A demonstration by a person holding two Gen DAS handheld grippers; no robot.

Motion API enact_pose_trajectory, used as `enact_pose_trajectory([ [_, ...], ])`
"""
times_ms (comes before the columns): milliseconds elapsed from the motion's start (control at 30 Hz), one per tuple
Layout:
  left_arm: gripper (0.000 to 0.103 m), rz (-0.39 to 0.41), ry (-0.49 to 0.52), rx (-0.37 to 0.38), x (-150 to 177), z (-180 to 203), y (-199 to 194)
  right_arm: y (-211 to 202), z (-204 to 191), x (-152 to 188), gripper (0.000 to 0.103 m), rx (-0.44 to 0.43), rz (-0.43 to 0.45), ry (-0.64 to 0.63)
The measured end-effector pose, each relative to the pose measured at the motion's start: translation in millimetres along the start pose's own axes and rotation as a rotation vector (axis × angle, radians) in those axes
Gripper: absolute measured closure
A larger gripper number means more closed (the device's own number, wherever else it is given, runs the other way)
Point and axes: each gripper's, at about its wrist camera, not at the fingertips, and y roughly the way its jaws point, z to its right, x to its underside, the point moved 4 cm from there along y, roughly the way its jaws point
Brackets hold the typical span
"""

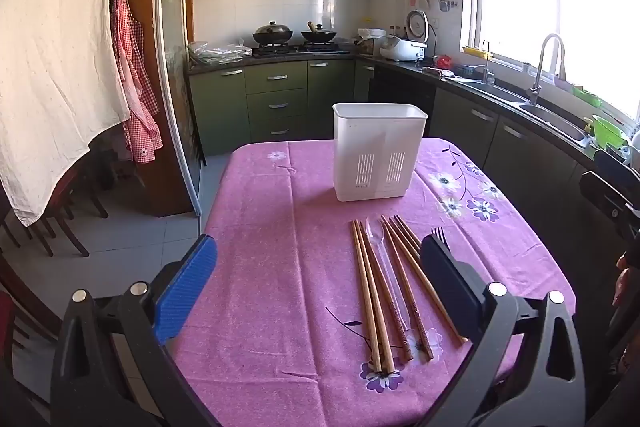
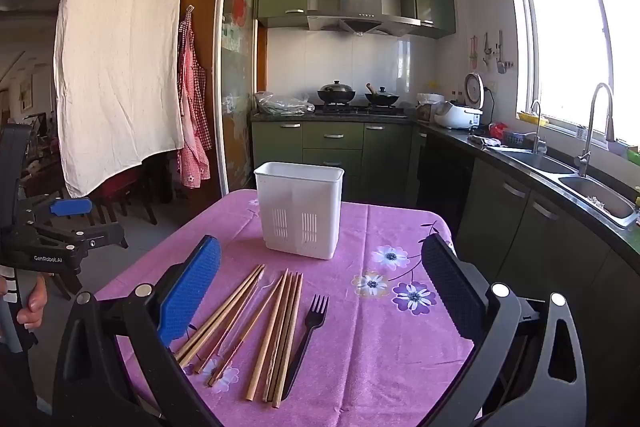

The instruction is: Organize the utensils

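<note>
- Left wrist view: the left gripper (image 1: 320, 291) hangs over the near part of the table (image 1: 260, 267), jaws spread wide, nothing between the pads.
- Chopsticks (image 1: 374, 303) lie in a loose row on the pink cloth (image 1: 280, 211), just inside the right-hand finger (image 1: 448, 291) in this view, running away from the camera.
- A clear spoon (image 1: 376, 239) lies among the chopsticks, bowl at the far end.
- The black fork (image 1: 439, 235) shows only its tines past that finger.
- Right wrist view: the right gripper (image 2: 322, 287) is also fully spread and empty, above the same cloth.
- Chopsticks (image 2: 276, 331) fan out between its fingers, and the fork (image 2: 310, 331) lies just right of them, tines pointing away.
- At the left edge, a hand (image 2: 34, 301) grips the handle of the left gripper (image 2: 60, 227).
- Beyond the utensils, the white holder (image 2: 300, 211) stands upright on the table, vent slots facing the camera, apart from the chopsticks.
- Farther back are green cabinets (image 2: 332, 143), a stove with two pans (image 2: 358, 95), and a sink (image 2: 592, 195) under the window (image 2: 576, 47) at right.
- A white sheet (image 2: 120, 67) hangs at left.
</note>
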Motion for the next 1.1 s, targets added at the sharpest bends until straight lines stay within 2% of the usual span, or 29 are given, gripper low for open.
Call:
enact_pose_trajectory([
  [1100, 0.006, -0.002, -0.005, -0.007, 4, -5, 2, 12, -8, 4, 0.004, -0.024, -0.018, -0.006],
])
